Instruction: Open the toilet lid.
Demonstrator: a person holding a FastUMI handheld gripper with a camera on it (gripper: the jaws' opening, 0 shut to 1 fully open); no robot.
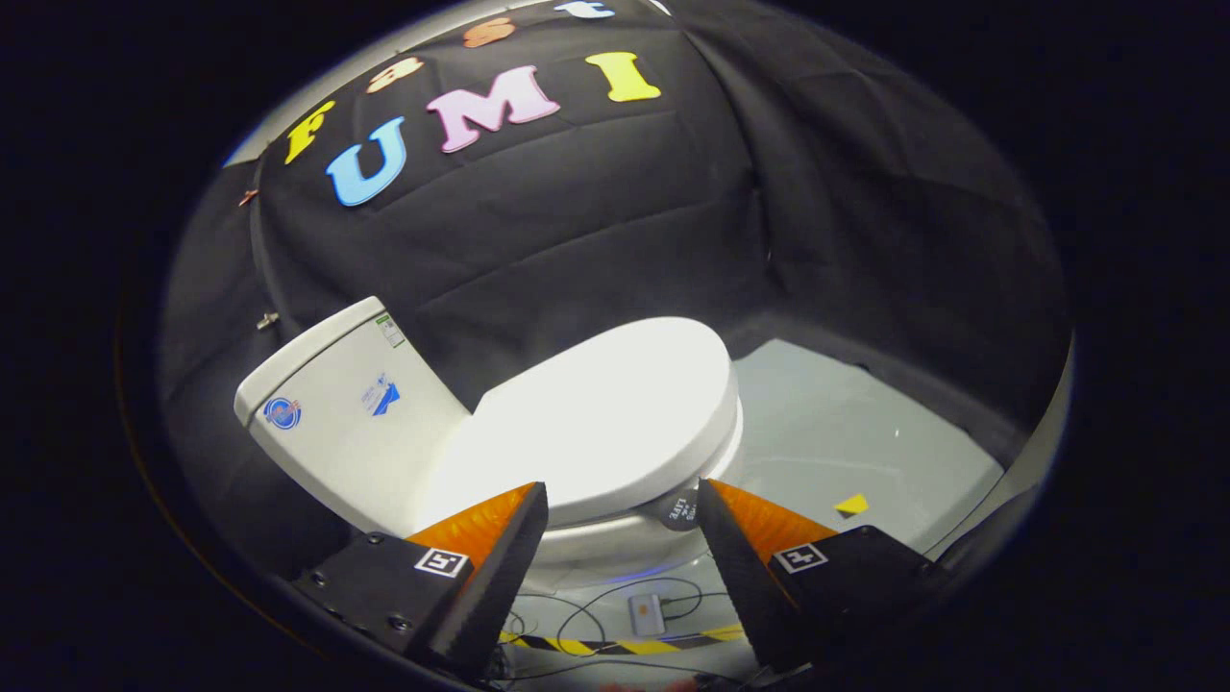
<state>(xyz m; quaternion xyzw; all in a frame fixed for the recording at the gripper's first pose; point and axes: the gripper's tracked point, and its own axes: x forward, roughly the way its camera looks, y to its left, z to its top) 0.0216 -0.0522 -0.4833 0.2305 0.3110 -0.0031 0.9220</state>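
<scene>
I see the gripper with its fingers spread wide and holding nothing. The toilet stands just ahead of the fingers, tilted in my view. The toilet lid lies flat and closed on the bowl, and its near edge sits between and just beyond the fingertips; I cannot tell whether either tip touches it. The tank rises behind the lid, against the black cloth wall. Below the bowl, a small device with cables lies on the floor, beside a striped tape line. A yellow marker lies on the floor beside the toilet.
</scene>
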